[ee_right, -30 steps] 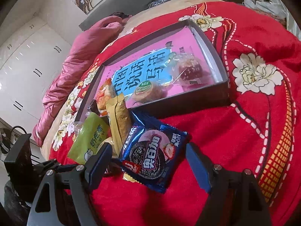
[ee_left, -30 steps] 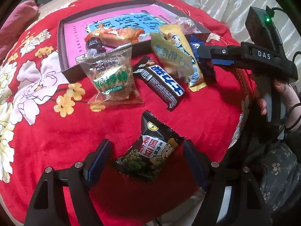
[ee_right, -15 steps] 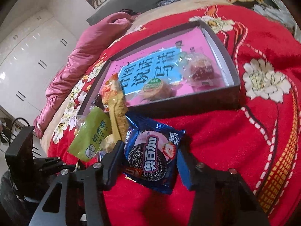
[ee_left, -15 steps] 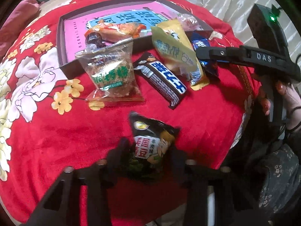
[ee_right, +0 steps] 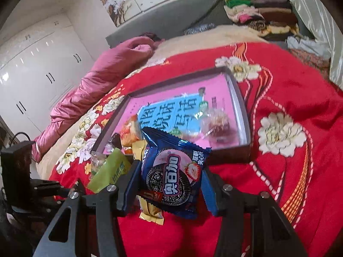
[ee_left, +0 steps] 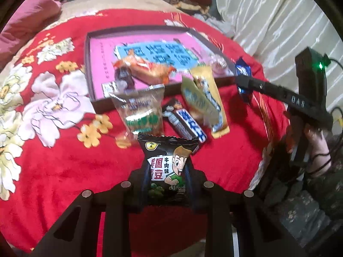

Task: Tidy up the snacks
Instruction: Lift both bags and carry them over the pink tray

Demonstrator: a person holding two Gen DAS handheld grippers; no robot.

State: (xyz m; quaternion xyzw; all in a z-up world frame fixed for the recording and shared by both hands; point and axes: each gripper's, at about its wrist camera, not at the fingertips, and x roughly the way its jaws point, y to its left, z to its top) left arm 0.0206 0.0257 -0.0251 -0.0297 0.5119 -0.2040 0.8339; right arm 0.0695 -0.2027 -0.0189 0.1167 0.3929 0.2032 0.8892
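Note:
My left gripper (ee_left: pixel 166 176) is shut on a black green-pea snack packet (ee_left: pixel 166 160) and holds it upright above the red blanket. My right gripper (ee_right: pixel 171 180) is shut on a blue cookie packet (ee_right: pixel 173 171), lifted off the blanket; it also shows in the left wrist view (ee_left: pixel 243 72) at the box's right corner. A dark shallow box (ee_left: pixel 91 72) with a pink printed bottom holds an orange packet (ee_left: pixel 150 71) and a clear wrapped sweet (ee_right: pixel 218 123). In front of the box lie a clear bag (ee_left: pixel 142 113), a black-and-blue bar (ee_left: pixel 186 124) and yellow-green packets (ee_left: pixel 205 100).
The red flowered blanket (ee_left: pixel 64 160) covers a bed. A pink quilt (ee_right: pixel 90 90) lies at the far left, folded clothes (ee_right: pixel 257 15) at the back, white curtains (ee_left: pixel 268 21) on the right. A person's hand holds the right gripper's handle (ee_left: pixel 313 111).
Both grippers closed on their packets and lifted them: the left raised the black packet off the blanket, the right raised the blue cookie packet. Both views have tilted up.

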